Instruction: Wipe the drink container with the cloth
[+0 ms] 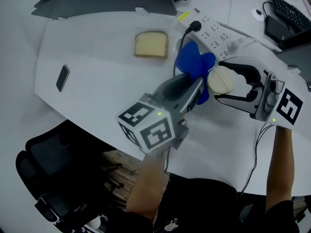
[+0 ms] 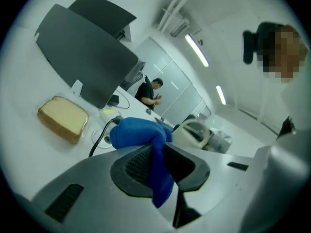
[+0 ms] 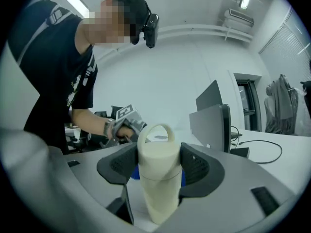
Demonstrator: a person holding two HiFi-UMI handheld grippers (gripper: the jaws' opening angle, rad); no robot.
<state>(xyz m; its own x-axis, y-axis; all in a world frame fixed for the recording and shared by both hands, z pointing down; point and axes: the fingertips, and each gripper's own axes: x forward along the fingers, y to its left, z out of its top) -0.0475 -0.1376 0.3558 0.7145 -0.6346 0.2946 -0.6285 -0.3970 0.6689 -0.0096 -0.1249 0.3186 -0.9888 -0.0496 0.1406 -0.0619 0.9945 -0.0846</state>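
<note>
Cream drink container [image 1: 221, 80] with a loop handle on its lid, clamped by its sides between the two jaws of the right gripper [image 3: 159, 165] over the white table [image 1: 97, 98]. The left gripper [image 2: 158, 166] has its jaws pinched on a fold of the blue cloth [image 2: 138, 132], whose bunched part lies against the container's left side. A bread slice [image 1: 151, 44] lies well left of the container, and a power strip [image 1: 214, 30] lies beyond it.

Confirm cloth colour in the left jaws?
Blue cloth; clearest in the left gripper view.
</note>
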